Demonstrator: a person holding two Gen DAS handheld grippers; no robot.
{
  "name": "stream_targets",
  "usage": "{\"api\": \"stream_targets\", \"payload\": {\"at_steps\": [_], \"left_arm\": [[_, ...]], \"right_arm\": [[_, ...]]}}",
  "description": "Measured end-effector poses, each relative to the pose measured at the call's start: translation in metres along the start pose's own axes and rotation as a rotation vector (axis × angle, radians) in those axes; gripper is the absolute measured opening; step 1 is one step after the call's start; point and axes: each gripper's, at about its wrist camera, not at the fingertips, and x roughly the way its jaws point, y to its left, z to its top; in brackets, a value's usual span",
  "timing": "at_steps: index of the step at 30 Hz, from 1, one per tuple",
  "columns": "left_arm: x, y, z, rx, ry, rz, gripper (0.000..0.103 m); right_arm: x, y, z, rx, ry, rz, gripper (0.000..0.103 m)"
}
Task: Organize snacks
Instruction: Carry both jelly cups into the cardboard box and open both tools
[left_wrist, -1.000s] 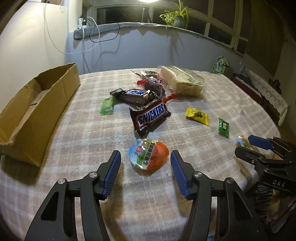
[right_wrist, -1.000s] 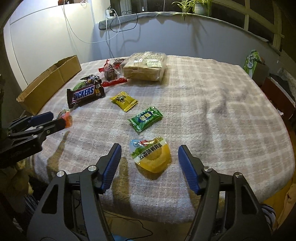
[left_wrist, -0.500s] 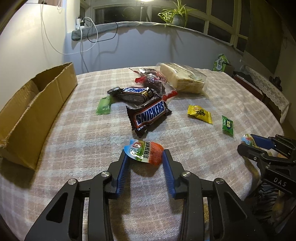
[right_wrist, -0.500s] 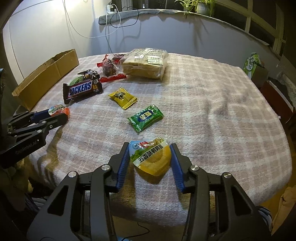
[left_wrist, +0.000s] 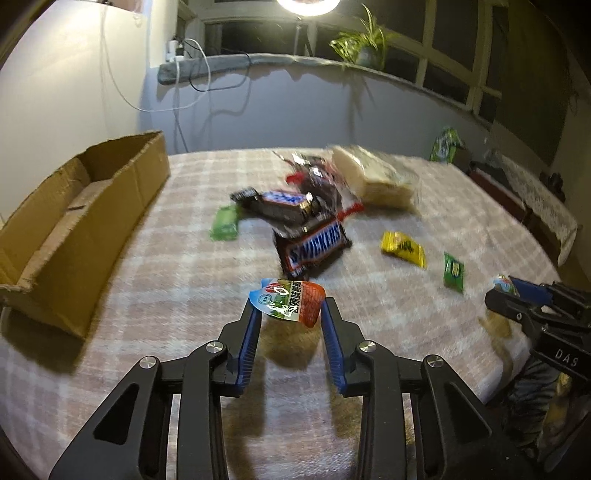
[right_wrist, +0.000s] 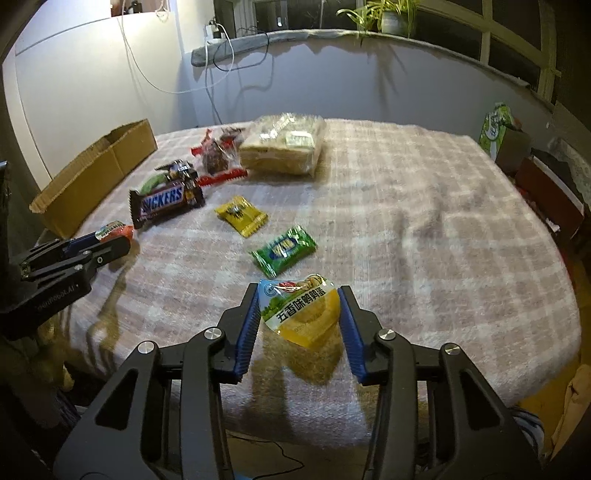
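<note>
An orange and white snack pack sits between the blue pads of my left gripper, whose jaws are closing on it; it hangs just above the checked tablecloth. My right gripper is shut on a yellow snack pack, also held a little off the cloth. Each gripper shows in the other's view: the left gripper at the left table edge, the right gripper at the right edge. An open cardboard box lies at the table's left side.
Mid-table lie a Snickers bar, a second dark bar, a green packet, a yellow sachet, a green sachet, a red-trimmed bag and a wrapped bread pack. The near table edge is close below both grippers.
Both grippers went from open around their packs to shut on them. Each pack has come up off the cloth, tilted in the pads.
</note>
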Motion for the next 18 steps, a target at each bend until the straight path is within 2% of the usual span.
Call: {"api": "stream_targets", "payload": {"at_steps": [5, 9, 18], "left_arm": [[-0.011, 0.014, 0.011, -0.041, -0.036, 0.007, 0.031], [-0.023, 0.033, 0.023, -0.066, -0.084, 0.04, 0.031], [-0.041, 0.088, 0.05, -0.139, -0.166, 0.129, 0.031]], "right_arm": [[-0.005, 0.008, 0.015, -0.022, -0.027, 0.008, 0.043], [-0.006, 0.022, 0.034, -0.044, -0.051, 0.039, 0.043], [0.007, 0.078, 0.087, -0.137, -0.1, 0.134, 0.043]]}}
